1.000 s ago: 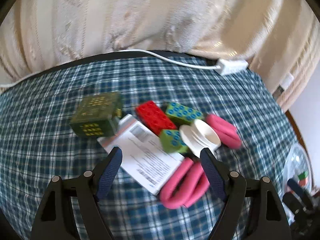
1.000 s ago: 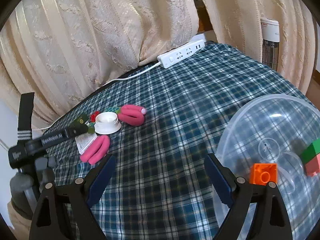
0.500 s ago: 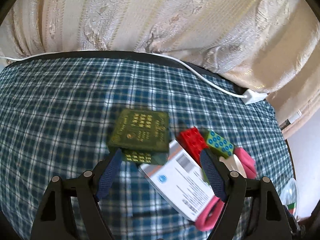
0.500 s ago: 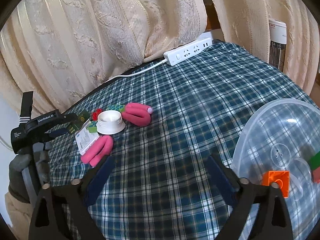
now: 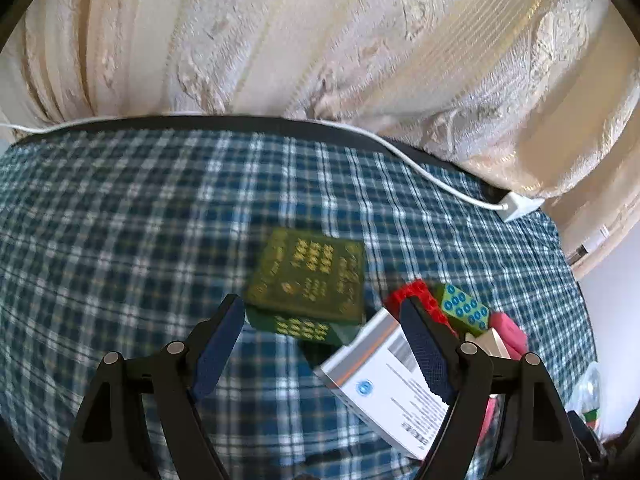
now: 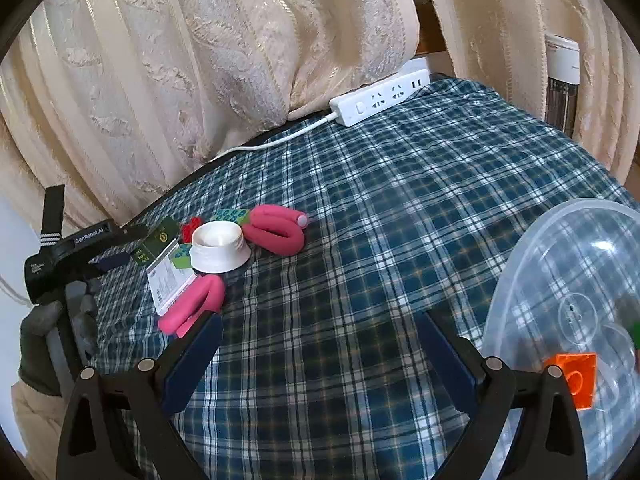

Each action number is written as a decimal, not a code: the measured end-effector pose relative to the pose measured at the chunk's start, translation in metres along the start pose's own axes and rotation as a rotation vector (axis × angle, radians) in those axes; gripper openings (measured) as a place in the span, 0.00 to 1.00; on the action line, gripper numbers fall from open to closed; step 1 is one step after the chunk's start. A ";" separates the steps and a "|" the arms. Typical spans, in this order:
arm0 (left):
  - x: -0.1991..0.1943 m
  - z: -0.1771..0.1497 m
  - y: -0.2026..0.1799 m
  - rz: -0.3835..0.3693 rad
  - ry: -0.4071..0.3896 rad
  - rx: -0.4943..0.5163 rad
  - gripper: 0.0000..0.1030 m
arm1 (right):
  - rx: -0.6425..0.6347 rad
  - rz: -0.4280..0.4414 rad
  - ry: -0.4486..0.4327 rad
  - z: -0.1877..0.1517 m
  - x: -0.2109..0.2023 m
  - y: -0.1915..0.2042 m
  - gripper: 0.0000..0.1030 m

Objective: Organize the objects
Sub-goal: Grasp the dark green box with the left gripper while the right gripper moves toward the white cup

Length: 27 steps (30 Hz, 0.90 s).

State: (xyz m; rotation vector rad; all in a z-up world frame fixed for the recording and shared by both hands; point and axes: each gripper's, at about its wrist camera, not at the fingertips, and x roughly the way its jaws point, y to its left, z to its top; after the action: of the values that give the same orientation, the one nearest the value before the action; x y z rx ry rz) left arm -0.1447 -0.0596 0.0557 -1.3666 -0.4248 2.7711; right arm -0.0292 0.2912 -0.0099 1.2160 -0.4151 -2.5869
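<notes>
Cream curtains (image 6: pixel 200 60) back a blue plaid worktop (image 6: pixel 380 220). Left gripper (image 5: pixel 322 334) wide, empty, green box (image 5: pixel 308 276) just ahead. Right gripper (image 6: pixel 320 344) spread wide, empty.

Surface: blue plaid cloth (image 6: pixel 380 208). Cluster at left: green box (image 5: pixel 308 276), white leaflet box (image 5: pixel 384 384) beside it, red brick (image 5: pixel 416 294), green dotted brick (image 5: pixel 462 306), white cap (image 6: pixel 218 246), two pink foam loops (image 6: pixel 278 232), possibly hair rollers. Power strip (image 6: pixel 380 98) at far edge. Clear bowl (image 6: pixel 560 280) at right.
</notes>
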 end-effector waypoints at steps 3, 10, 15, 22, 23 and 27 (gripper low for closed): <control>0.001 0.004 0.006 0.017 -0.013 0.001 0.82 | -0.004 0.005 0.006 0.000 0.003 0.002 0.97; 0.016 0.012 0.001 0.007 -0.014 0.063 0.85 | -0.012 0.007 0.014 0.002 0.009 0.006 0.97; 0.028 0.012 -0.007 0.008 -0.011 0.121 0.89 | -0.021 0.000 0.013 0.004 0.013 0.009 0.97; 0.047 0.009 -0.002 0.024 0.021 0.106 0.89 | -0.041 0.005 0.022 0.011 0.024 0.018 0.97; 0.048 0.009 0.000 0.023 0.025 0.099 0.89 | -0.047 0.006 0.023 0.011 0.026 0.021 0.97; 0.054 0.008 0.011 0.003 0.051 0.044 0.89 | -0.073 0.014 0.027 0.014 0.033 0.030 0.97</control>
State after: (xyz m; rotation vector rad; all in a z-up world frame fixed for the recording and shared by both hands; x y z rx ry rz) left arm -0.1828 -0.0648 0.0158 -1.4259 -0.3573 2.7238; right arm -0.0580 0.2544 -0.0140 1.2179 -0.3203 -2.5474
